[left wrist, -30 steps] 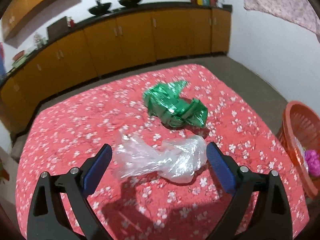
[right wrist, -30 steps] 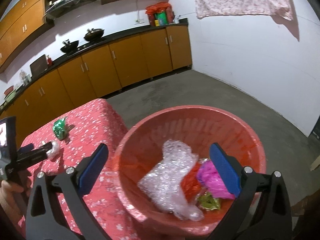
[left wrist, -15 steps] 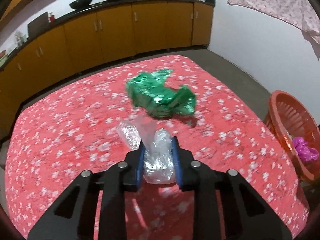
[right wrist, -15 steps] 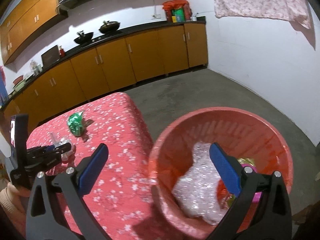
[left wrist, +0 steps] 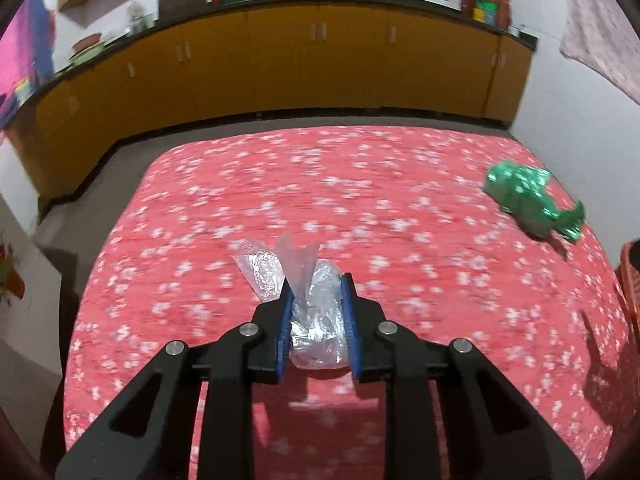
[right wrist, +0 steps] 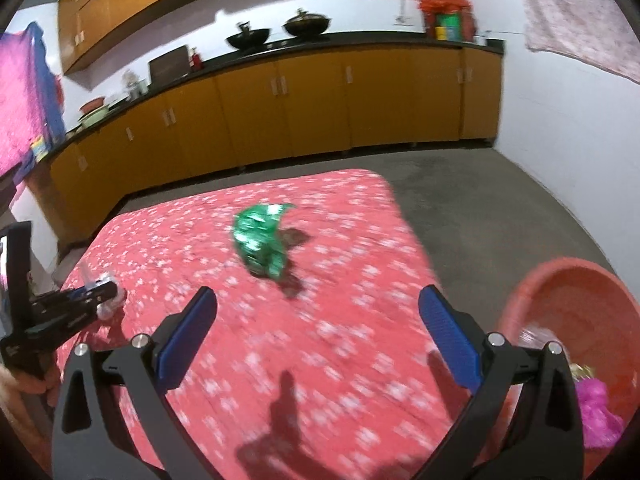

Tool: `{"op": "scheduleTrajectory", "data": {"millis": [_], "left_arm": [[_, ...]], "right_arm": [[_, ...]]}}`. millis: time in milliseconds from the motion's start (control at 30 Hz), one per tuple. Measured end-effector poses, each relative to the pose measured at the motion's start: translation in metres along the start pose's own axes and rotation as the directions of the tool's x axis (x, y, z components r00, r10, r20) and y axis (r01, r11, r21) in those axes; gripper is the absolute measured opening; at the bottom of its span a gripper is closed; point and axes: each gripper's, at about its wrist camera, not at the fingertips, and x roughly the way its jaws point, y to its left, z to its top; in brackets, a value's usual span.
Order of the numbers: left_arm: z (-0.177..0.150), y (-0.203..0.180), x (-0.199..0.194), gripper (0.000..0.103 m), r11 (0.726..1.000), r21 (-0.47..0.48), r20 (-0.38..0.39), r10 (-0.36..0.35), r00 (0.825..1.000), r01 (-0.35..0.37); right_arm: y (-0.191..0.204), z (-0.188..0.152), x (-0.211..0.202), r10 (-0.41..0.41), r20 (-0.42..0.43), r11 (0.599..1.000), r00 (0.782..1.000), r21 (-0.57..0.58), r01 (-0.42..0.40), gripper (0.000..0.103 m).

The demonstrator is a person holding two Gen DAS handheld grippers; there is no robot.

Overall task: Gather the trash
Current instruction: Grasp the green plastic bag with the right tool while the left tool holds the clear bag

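From your left wrist camera, your left tongs (left wrist: 316, 304) are clamped on a crumpled clear plastic bag (left wrist: 312, 312); the blue pads (left wrist: 347, 320) press it from both sides, and loose ends of the bag stick up and out to the left past the tips. The jaws came together on it within the last second. The bag hangs over the near half of the tabletop (left wrist: 280, 200), which wears a red cloth with small white flowers. A crumpled green foil wrapper (left wrist: 528, 200) lies near the tabletop's right edge, well apart from the tongs. A sliver of the red basket (left wrist: 630, 280) shows just past that edge. Yellow cabinets (left wrist: 280, 68) run along the far wall.

From your right wrist camera, your right tongs (right wrist: 318, 332) stand wide apart with nothing between the pads, above the near part of the tabletop (right wrist: 360, 280). The green foil wrapper (right wrist: 260, 240) lies ahead of them, nearer the far edge. The red basket (right wrist: 576, 312) sits on the floor off the tabletop's right edge, with pink trash (right wrist: 600, 412) in it. At the left edge your left tongs (right wrist: 102, 296) show, gripping the clear plastic bag (right wrist: 106, 306).
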Motion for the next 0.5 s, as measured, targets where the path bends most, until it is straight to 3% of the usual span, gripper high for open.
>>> {"op": "scheduleTrajectory", "data": {"millis": [300,400,467,500], "left_arm": [[0.006,0.012,0.004,0.025,0.998,-0.056,0.0,-0.02,1.0,0.02],[0.006,0.012,0.005,0.025,0.997,-0.072,0.001,-0.033,0.999,0.033],[0.007,0.015,0.005,0.025,0.996,-0.077,0.002,-0.037,0.999,0.037],[0.007,0.015,0.006,0.025,0.996,-0.076,0.002,-0.036,0.999,0.036]], "right_arm": [[0.044,0.031,0.088,-0.015,-0.099,0.998,0.995,-0.059,0.009,0.089],[0.046,0.034,0.106,-0.02,-0.141,0.998,0.99,-0.06,0.012,0.079],[0.048,0.034,0.116,-0.01,-0.183,0.998,0.983,-0.06,-0.001,0.065],[0.048,0.034,0.118,-0.008,-0.193,0.998,0.981,-0.059,-0.003,0.063]]}}
